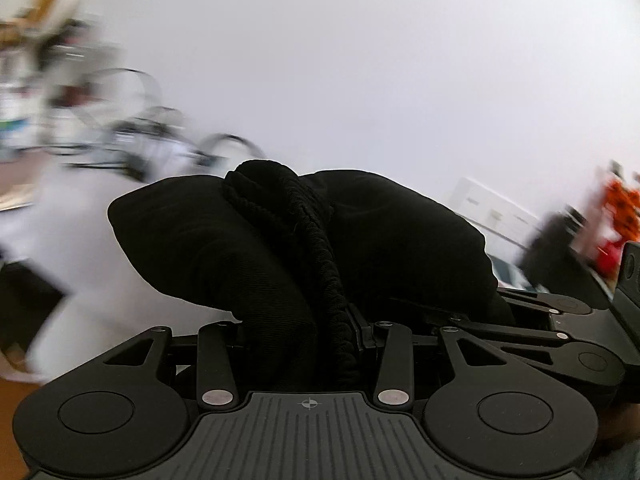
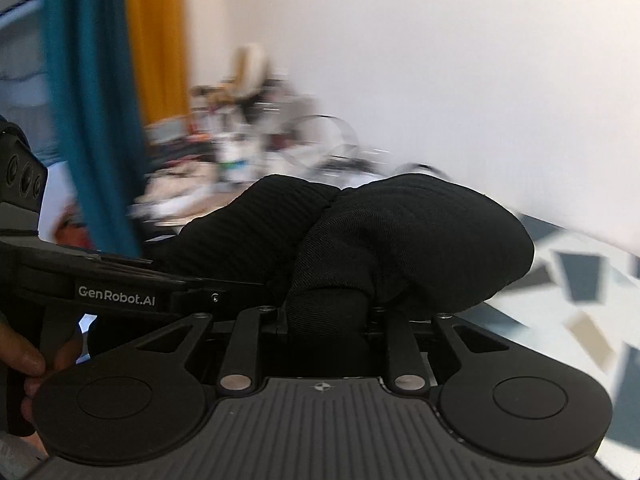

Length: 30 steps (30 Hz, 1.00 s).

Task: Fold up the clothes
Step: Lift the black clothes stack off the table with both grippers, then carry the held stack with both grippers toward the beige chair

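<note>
The left hand-held gripper (image 1: 320,320) pinches a black garment (image 1: 280,240) between its fingers. The fabric bunches up over the jaws and hides the fingertips; a thick ribbed, gathered band (image 1: 316,248) of the garment runs down the middle of the bundle into the grip. The cloth bulges to both sides above the linkage arms.

The right hand-held gripper (image 2: 324,316) also pinches the black garment (image 2: 380,240). A rolled fold of twill-textured fabric sits clamped between its fingers, and the rest mounds up in two lobes above them, covering the fingertips.

Each device appears in the other's view: the right one at the right edge of the left wrist view, the left one at the left edge of the right wrist view, bearing white "GenRobot.AI" lettering (image 2: 116,301). A person's fingers (image 2: 24,360) wrap its handle. The garment is held off any surface, spanning the two grippers, which stand close side by side.

The surroundings are blurred. A plain white wall (image 1: 360,80) fills the background. A teal cloth (image 2: 88,100) and a mustard-yellow cloth (image 2: 156,40) hang at upper left in the right wrist view. Cluttered items (image 2: 248,140), not identifiable, stand against the wall. A patterned floor (image 2: 580,280) with dark and beige patches shows at lower right.
</note>
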### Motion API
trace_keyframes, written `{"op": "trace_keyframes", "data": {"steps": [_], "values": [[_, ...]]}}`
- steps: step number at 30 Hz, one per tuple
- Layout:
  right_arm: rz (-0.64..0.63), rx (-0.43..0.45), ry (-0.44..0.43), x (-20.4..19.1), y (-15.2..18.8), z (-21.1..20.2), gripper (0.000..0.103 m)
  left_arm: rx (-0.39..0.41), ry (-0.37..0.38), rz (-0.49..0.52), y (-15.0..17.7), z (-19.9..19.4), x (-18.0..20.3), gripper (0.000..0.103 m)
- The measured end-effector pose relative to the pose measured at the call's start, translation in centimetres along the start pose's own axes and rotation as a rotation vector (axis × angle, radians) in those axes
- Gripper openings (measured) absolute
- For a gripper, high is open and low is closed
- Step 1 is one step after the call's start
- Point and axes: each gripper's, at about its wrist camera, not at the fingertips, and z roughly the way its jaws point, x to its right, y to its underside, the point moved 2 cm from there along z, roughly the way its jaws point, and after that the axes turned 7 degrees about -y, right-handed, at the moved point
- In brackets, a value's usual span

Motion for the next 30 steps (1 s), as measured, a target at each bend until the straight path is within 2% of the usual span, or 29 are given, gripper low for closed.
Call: {"op": "trace_keyframes", "data": {"steps": [3,8,13,19,24,30], "values": [[-0.061,0.006,-0.127,-2.6,-1.3,1.5,0.022,0.031,-0.103,-0.053,0.2,-3.5,-1.7,0.037],[-0.151,0.004,-0.284,-8.2,-2.8,5.2,0.022,0.087,-0.244,-0.141,0.8,-8.0,-5.3,0.037],[-0.252,-0.047,-0.412,-15.9,-4.2,10.7,0.022,0.132,-0.336,-0.278,1.8,-12.6,-12.8,0.037],[-0.349,-0.103,-0.537,-30.2,-5.1,18.9,0.022,0.186,-0.442,-0.379,3.4,-19.9,-25.7,0.037],[-0.372,-0.157,-0.669,-43.7,-4.7,25.0,0.022,0.166,-0.557,-0.467,5.2,-27.5,-37.5,0.037],[-0.417,-0.211,-0.825,-56.2,-4.1,31.0,0.022,0.176,-0.698,-0.569,8.2,-35.1,-47.8,0.037]]}}
